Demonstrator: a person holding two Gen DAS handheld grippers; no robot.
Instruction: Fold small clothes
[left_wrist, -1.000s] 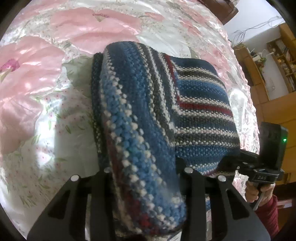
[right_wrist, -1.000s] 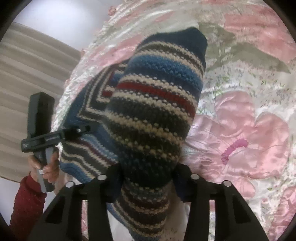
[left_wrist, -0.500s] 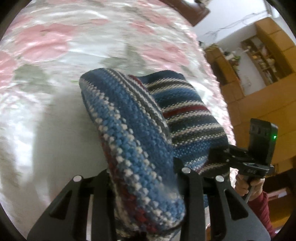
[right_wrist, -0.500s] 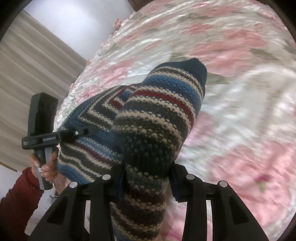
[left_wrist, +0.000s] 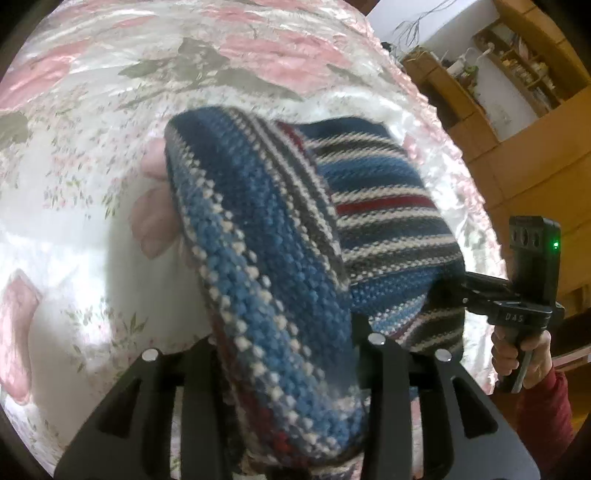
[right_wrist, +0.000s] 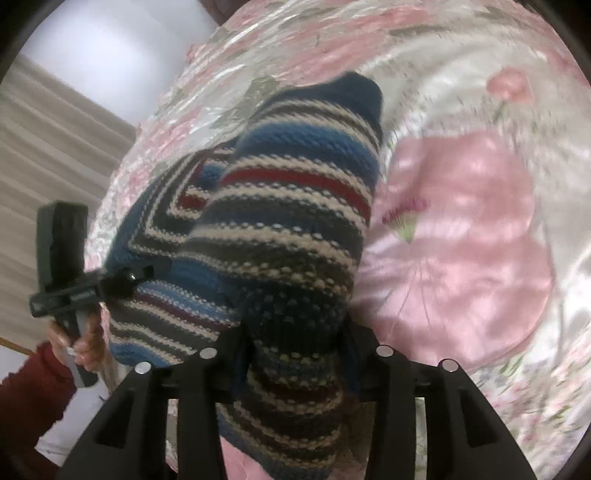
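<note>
A home bedroom: a bed (left_wrist: 92, 229) covered by a satin floral bedspread (right_wrist: 461, 236); beyond the bed's far edge, cluttered wooden shelves (left_wrist: 517, 66); beside the bed, a pleated curtain (right_wrist: 48, 147).

A pink-flowered satin quilt (left_wrist: 92, 155) fills most of both views, with wooden shelves (left_wrist: 524, 70) upper right and a curtain (right_wrist: 48, 147) at left.

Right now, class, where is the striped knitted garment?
The striped knitted garment hangs above the flowered bedspread, clamped in the left gripper and the right gripper.
</note>
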